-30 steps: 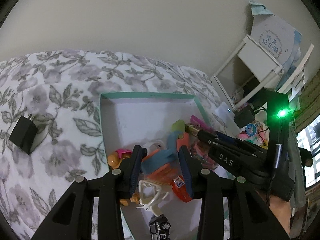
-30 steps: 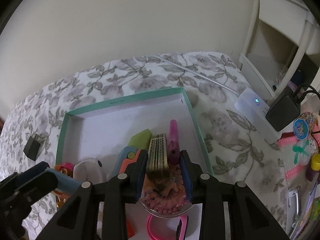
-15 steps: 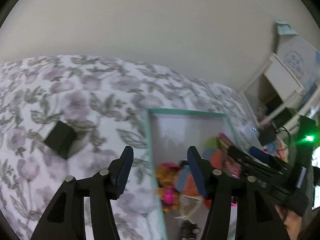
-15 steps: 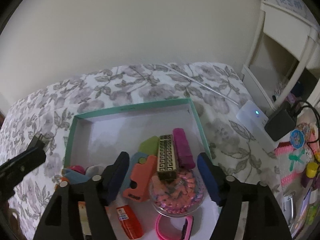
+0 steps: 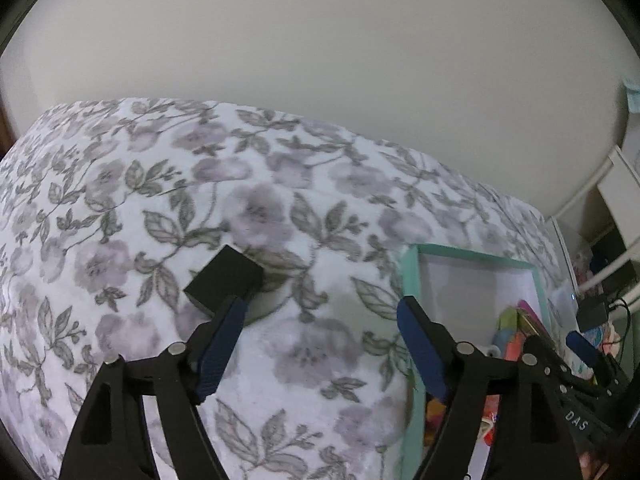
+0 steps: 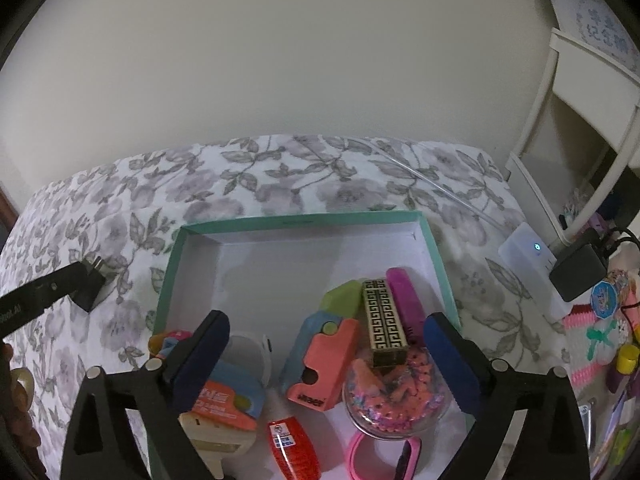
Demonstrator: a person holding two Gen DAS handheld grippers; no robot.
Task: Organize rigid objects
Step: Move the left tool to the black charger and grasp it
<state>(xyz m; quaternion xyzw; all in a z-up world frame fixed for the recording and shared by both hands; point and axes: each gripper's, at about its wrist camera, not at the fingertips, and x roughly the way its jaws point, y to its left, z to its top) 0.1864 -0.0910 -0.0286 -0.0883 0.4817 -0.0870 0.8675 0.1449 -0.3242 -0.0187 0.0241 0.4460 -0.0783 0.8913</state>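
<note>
On the floral bedspread (image 5: 304,184), the left gripper (image 5: 320,312) has swung away from the teal box (image 6: 176,264) toward the black charger (image 5: 226,282), jaws spread and empty. The right gripper (image 6: 326,332) has released the patterned bar (image 6: 384,326) (now in the box) and gapes. Only the right view shows the box's contents.

Soft floral cloth bedspread (image 5: 280,216), matt black charger (image 5: 224,280) — glossy glass globe (image 6: 394,396)
</note>
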